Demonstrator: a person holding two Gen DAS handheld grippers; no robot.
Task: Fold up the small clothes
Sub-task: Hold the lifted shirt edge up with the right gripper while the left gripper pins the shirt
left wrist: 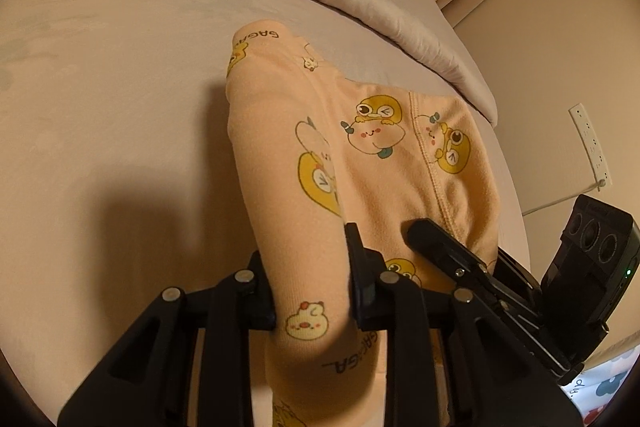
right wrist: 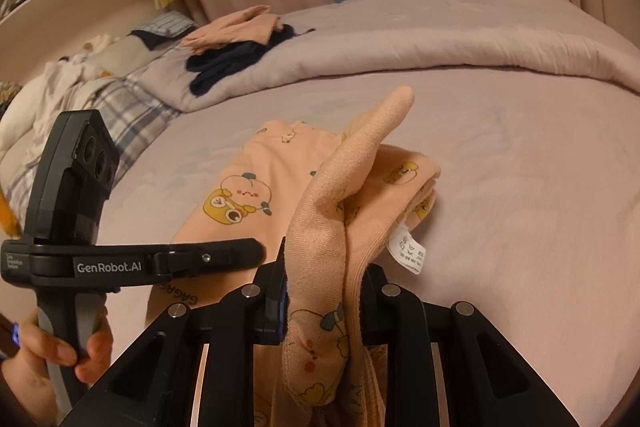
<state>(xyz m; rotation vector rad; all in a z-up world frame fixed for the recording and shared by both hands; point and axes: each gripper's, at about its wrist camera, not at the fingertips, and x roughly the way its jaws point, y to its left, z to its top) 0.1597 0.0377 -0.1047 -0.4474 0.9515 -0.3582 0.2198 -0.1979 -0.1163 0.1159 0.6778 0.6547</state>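
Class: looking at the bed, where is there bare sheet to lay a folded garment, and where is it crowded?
Bare sheet lies right of the peach printed garment, below the rolled duvet. Crowded: the duvet's left end, under a clothes pile.

Both grippers are chunky matte black plastic. The left gripper (left wrist: 312, 279) has angular linkage arms with triangular cutouts and shiny silver pivot pins, and so does the right gripper (right wrist: 320, 291), which also shows a bit of blue on one finger pad. From the right wrist view, the left unit's side reads "GenRobot.AI" in white, has a grey-fronted handle, and carries a camera block with three round lenses. The hand (right wrist: 60, 359) shows a small blue glow at the wrist.
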